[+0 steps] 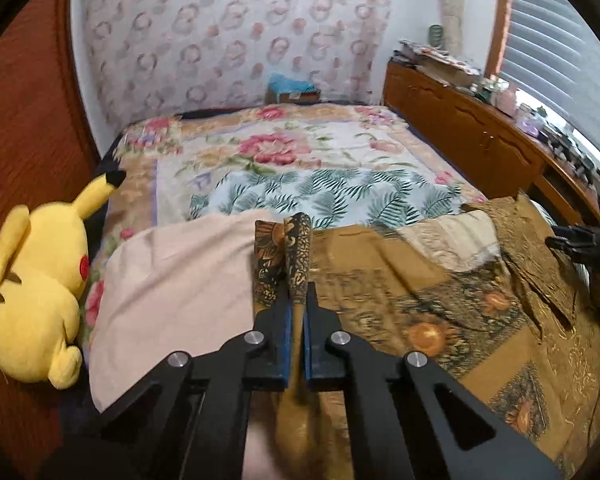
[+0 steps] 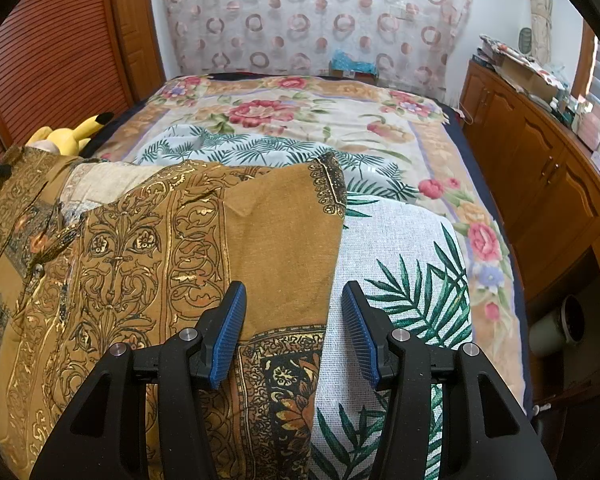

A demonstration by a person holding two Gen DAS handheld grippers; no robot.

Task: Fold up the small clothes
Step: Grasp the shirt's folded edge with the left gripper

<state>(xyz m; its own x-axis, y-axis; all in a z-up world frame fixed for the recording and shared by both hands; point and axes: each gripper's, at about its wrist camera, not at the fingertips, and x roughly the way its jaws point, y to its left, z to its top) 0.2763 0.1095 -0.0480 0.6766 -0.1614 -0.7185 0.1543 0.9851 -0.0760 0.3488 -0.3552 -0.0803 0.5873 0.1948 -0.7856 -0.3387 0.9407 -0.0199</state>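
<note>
My left gripper (image 1: 299,300) is pinched tight on a raised fold of the brown patterned garment (image 1: 400,312), the cloth squeezed between the blue pads (image 1: 286,320) and standing up past the tips as a narrow ridge that runs straight away from me. My right gripper (image 2: 294,300) stands about half open, its blue pads (image 2: 230,332) apart and pressing on nothing; the left fingertip hangs over the garment's right-hand part, the right one over the white palm-leaf cloth (image 2: 400,264) beside it, with the garment's edge running between them. The garment lies spread across the near end of the bed, its long axis running side to side in front of me, from my left gripper's fold across to a dark-bordered corner (image 2: 330,188) that points up the bed. A pale lining or inner layer (image 1: 448,240) shows in its rumpled middle. To the left of the fold lies a plain pink cloth (image 1: 172,280), and beside that a yellow plush toy (image 1: 36,292) at the bed's edge. Farther on are the floral blanket (image 1: 268,148), then a wooden cabinet (image 2: 540,168) along the right, and a curtain with ring patterns (image 2: 312,20) at the far wall.
</note>
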